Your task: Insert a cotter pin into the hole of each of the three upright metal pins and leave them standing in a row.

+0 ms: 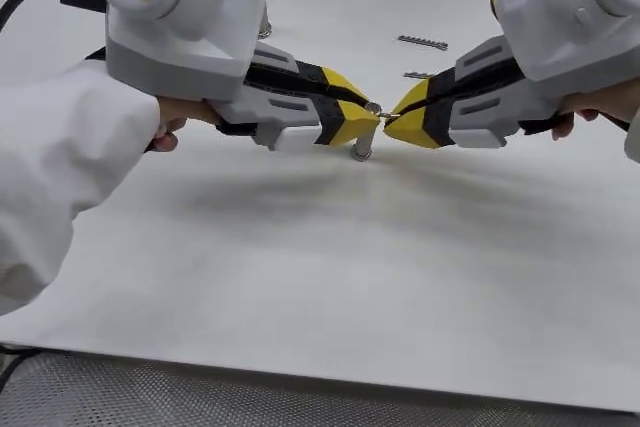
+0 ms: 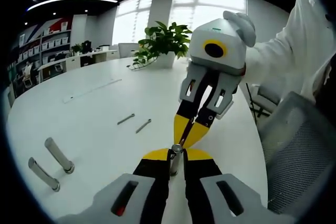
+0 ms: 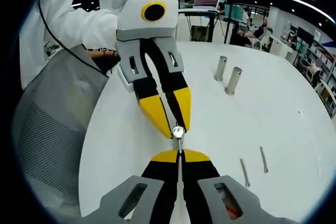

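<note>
Centrally, shiny cyl. metal pin (image 2: pixel 176 157), thin wire cotter pin (image 3: pixel 179 144)

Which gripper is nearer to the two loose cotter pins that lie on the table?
Right. The right gripper is just beside the loose cotter pins; the left gripper is farther, beyond the upright metal pin.

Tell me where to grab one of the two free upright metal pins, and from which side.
Grip the metal pin across its mid shaft, coming in level from the side, jaws straddling it. It stands upright on the table as a slim cylinder, so a sideways pinch likely keeps it steady and leaves its top free for the cotter pin.
</note>
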Tool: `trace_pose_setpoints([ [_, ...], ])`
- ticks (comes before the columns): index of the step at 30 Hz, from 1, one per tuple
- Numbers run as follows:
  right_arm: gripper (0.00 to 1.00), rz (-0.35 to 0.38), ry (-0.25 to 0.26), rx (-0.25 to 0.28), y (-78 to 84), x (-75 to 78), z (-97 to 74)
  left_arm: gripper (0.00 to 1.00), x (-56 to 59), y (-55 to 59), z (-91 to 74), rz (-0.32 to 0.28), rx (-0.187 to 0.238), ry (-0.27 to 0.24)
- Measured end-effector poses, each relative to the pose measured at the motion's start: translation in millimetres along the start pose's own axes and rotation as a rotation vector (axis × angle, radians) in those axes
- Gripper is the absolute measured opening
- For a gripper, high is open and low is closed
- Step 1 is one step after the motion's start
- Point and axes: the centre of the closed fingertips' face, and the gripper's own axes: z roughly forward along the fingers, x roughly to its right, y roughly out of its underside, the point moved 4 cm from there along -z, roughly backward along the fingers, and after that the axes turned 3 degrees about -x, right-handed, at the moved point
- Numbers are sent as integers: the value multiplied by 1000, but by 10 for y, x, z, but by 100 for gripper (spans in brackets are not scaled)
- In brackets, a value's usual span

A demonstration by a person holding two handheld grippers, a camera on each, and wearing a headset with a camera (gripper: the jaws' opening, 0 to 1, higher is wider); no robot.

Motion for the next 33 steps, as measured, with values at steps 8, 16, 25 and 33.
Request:
trace_pose_setpoints([
  [8, 0, -47, 1, -1, -17, 1, 3, 6, 2, 0, -1, -3, -3, 2],
  [16, 0, -61, -11, -5, -25, 2, 18, 6, -3, 12, -12, 5, -8, 6],
  [25, 0, -78, -7, -5, -48, 0, 34, 6, 5, 12, -22, 15, -11, 5],
  [33, 1, -103, -25, -5, -48, -39, 60, 8, -69, 4, -44, 17, 5, -4],
])
